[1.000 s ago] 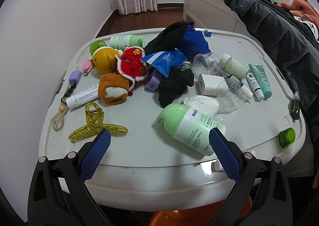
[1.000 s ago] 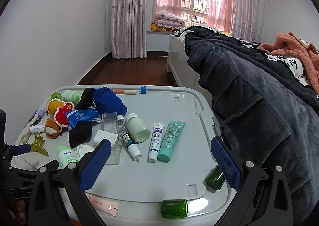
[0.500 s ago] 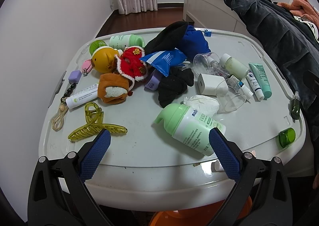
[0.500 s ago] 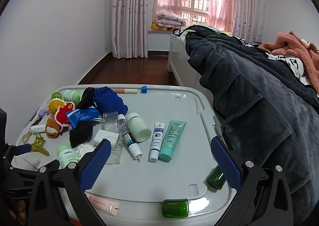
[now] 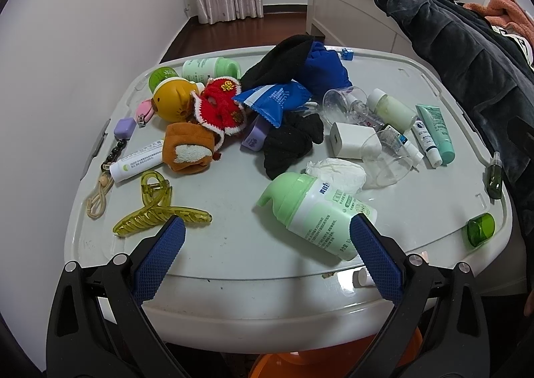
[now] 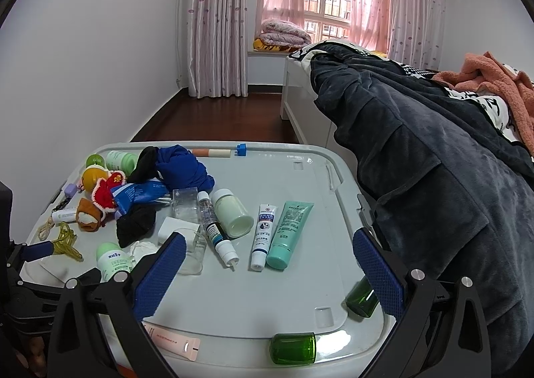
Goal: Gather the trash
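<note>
In the left wrist view, the left gripper is wide open and holds nothing; its blue pads have a fine grid texture. It hangs over the near edge of the counter, a pale grey plastic top with a raised rim. The crumpled white tissue is the trash here. It is soft and wrinkled, and it lies in the middle of the counter, touching the green-capped lotion bottle that lies on its side just in front of it. A clear plastic cup lies tipped just beside the tissue, and a white charger block is behind it. A black cloth lies to the left of it. Near the left finger lies a yellow-green translucent hair claw.

In the right wrist view, the right gripper is also wide open and empty. The tissue shows only in part, between the lotion bottle and the gripper's left finger, which covers some of it. Between the fingers lie a white tube and a teal tube, side by side. A dark fleece garment hangs from the bed at the right.
</note>
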A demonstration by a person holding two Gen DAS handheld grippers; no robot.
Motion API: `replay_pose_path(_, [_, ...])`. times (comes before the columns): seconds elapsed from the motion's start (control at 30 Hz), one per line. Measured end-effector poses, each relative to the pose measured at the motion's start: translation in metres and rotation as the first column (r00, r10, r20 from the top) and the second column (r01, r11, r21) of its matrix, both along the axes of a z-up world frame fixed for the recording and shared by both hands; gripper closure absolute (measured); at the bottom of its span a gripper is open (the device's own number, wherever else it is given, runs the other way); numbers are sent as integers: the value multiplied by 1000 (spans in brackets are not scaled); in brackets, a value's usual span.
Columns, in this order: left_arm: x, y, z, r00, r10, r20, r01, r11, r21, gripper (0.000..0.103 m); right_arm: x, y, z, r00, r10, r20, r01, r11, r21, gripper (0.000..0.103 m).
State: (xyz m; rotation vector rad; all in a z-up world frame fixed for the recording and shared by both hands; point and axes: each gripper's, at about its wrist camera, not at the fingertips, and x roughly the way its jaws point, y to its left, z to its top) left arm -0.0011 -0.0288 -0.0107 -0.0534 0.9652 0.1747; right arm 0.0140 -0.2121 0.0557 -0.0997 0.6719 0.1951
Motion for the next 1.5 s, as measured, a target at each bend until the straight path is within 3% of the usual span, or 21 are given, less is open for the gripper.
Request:
replay_pose_path(0.7, [2, -5, -1, 1000, -3, -6, 3, 1000, 9, 7, 0, -2, 1, 1000, 1, 4, -1, 1000, 2, 4])
replay_pose_path(0.87, [7, -13, -11, 999, -43, -11, 43, 999, 10, 6, 1, -11, 7, 999, -21, 29, 21, 1000, -1, 4])
replay_pose_path(1.07, [16, -22, -14, 998, -37, 57, 35, 999, 33, 6, -1, -32, 16, 998, -41, 37, 39, 998, 52, 4])
replay_pose_path(1.13, [16, -22, -13, 999, -13, 46, 13, 1000, 10, 7, -3, -39, 20, 998, -45, 41, 43, 997, 66, 4])
replay_pose_path(1.2, [18, -23, -12, 997, -48, 53, 51, 997, -57, 7, -4, -44, 21, 998, -47, 40, 44, 996, 79, 4])
replay_pose_path(1.23, [20, -25, -13, 997, -67, 47, 70, 995, -65, 7, -4, -46, 21, 998, -48, 39, 44, 996, 83, 4])
replay_pose_path(1.37, [31, -32, -29, 997, -75, 1, 75, 997, 20, 6, -4, -58, 24, 998, -60, 30, 55, 991, 121, 4])
replay_pose_path(1.5, [42, -30, -45, 998, -33, -51, 34, 999, 15, 7, -2, -64, 25, 998, -65, 19, 61, 986, 154, 4])
